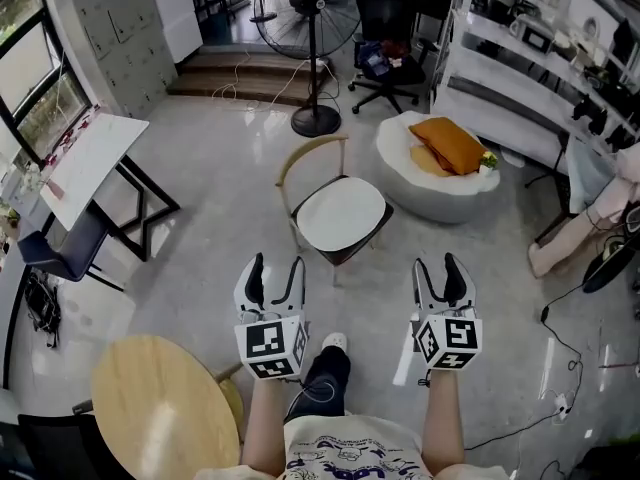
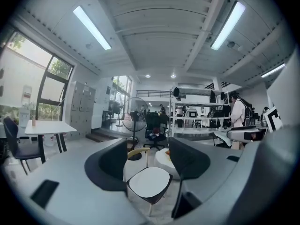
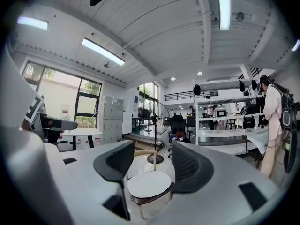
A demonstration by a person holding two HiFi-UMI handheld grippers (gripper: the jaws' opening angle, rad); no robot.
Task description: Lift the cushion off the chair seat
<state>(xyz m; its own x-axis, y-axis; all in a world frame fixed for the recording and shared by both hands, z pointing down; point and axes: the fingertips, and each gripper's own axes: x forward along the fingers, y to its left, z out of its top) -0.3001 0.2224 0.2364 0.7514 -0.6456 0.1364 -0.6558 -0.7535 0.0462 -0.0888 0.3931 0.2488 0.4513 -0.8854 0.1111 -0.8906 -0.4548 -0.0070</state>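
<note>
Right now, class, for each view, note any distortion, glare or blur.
Head view: evenly lit, sharp, soft sheen on the floor. Left gripper view: fisheye curvature, black vignette corners. Right gripper view: same fisheye; ceiling light blown out white.

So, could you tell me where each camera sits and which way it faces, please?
Head view: on the head, looking steeply down at the chair and cushion; forearms, a leg, left gripper and right gripper show.
Left gripper view: on that gripper, facing the chair; its open jaws show.
Right gripper view: likewise, from the right.
Shared: chair, cushion, fan.
</note>
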